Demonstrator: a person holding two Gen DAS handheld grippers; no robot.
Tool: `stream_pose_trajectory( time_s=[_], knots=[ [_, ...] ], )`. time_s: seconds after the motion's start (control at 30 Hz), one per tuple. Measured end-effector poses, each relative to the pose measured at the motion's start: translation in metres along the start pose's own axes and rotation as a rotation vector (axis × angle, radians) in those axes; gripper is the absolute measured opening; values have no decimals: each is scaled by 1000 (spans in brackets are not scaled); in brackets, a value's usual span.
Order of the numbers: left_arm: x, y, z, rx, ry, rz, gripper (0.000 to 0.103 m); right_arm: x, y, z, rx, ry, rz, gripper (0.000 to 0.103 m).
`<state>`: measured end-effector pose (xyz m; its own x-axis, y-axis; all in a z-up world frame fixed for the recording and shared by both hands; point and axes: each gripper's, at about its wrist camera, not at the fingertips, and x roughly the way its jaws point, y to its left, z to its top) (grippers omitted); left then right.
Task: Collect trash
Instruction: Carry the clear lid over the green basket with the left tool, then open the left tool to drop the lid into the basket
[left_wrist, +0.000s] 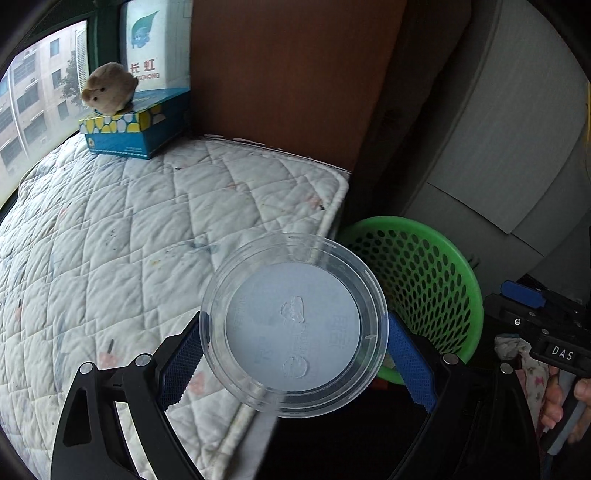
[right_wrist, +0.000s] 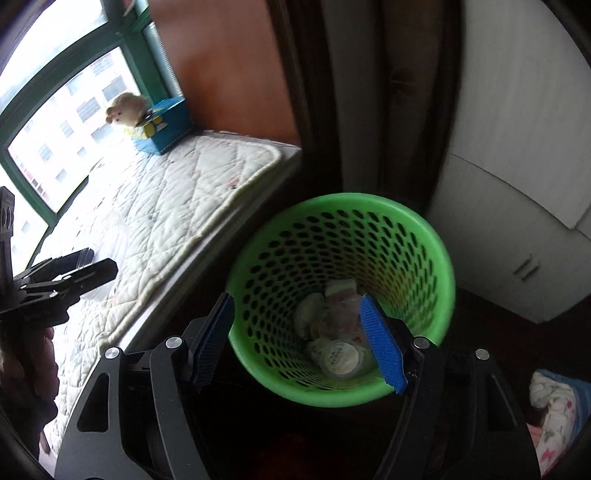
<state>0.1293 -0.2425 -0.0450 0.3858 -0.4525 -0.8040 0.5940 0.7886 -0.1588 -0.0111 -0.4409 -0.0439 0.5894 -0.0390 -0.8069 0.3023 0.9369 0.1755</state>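
My left gripper (left_wrist: 295, 354) is shut on a clear round plastic container (left_wrist: 293, 325), holding it by its sides over the edge of the quilted pad, just left of the green mesh bin (left_wrist: 424, 280). My right gripper (right_wrist: 299, 339) is open and empty, hovering over the near rim of the same bin (right_wrist: 340, 295). Several crumpled wrappers and lids (right_wrist: 332, 332) lie at the bin's bottom. The left gripper also shows at the left edge of the right wrist view (right_wrist: 74, 277).
A white quilted pad (left_wrist: 129, 229) covers the window ledge. A blue tissue box (left_wrist: 136, 125) with a plush toy (left_wrist: 109, 86) on it stands at the far end by the window. A wooden panel (left_wrist: 295, 74) and grey cabinet (right_wrist: 517, 184) stand behind the bin. Floral cloth (right_wrist: 554, 413) lies at right.
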Motion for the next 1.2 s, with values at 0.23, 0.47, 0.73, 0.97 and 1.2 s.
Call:
stream_pose_trajectory(
  time_s=[0.23,0.47,0.73,0.97,1.2],
  knots=[
    [22,-49,7,75,28,-41,90,-7,-33,-9,80,-10,-11,70],
    [43,-82,11,118,67,-82,90,-6,-51,-13,120,-5,-18,71],
    [58,-101,11,140,91,-111,94,-9,-65,-20,153,-8,-23,71],
    [59,-99,8,135,93,-105,94,-9,-66,-25,163,-5,-15,71],
    [40,-79,2,98,68,-67,94,-8,-52,-23,141,-5,7,71]
  ],
)
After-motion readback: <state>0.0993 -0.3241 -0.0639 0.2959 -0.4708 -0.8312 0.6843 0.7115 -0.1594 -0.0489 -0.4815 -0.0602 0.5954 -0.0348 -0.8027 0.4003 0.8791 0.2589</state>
